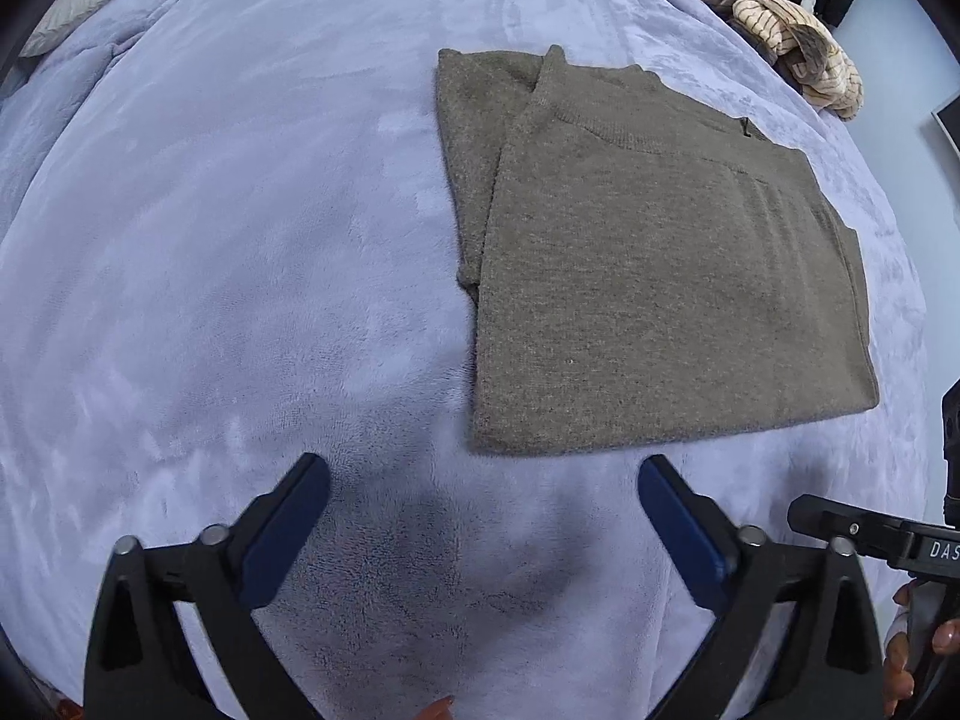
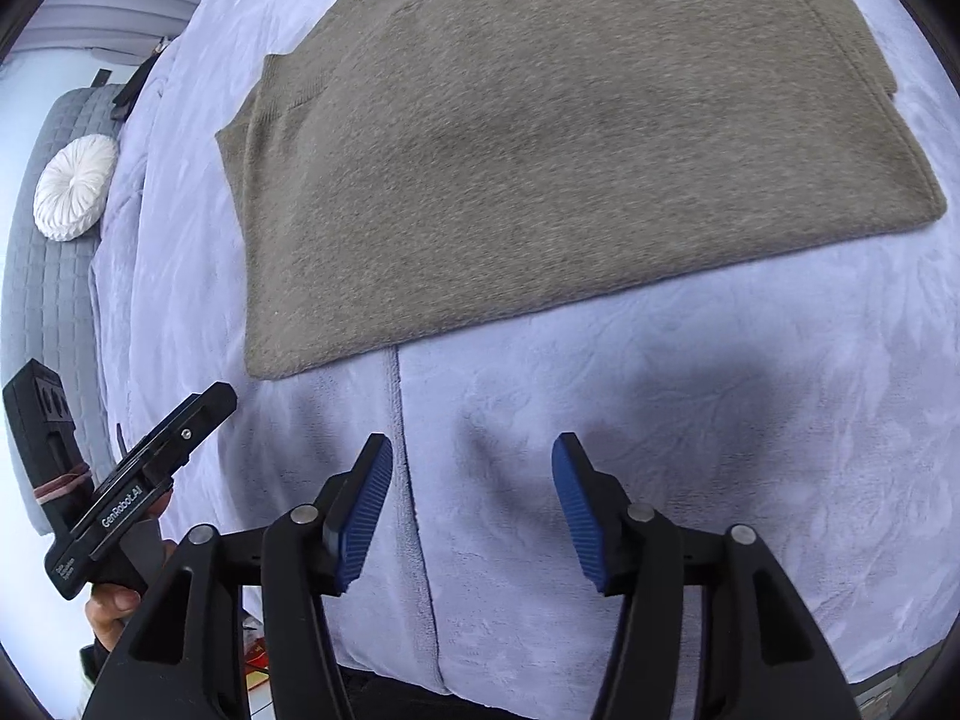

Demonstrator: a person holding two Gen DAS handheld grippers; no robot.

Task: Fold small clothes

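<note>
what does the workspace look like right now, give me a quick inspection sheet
surface: lavender plush blanket spread over a bed, a seam running toward the near edge
job's things: olive knit sweater lying folded and flat, touched by neither gripper
clutter: heap of striped clothes at the far edge
grippers: left gripper open and empty; right gripper open and empty, both short of the sweater's near hem
cables: nothing seen
surroundings: round white cushion on a grey quilted headboard
</note>
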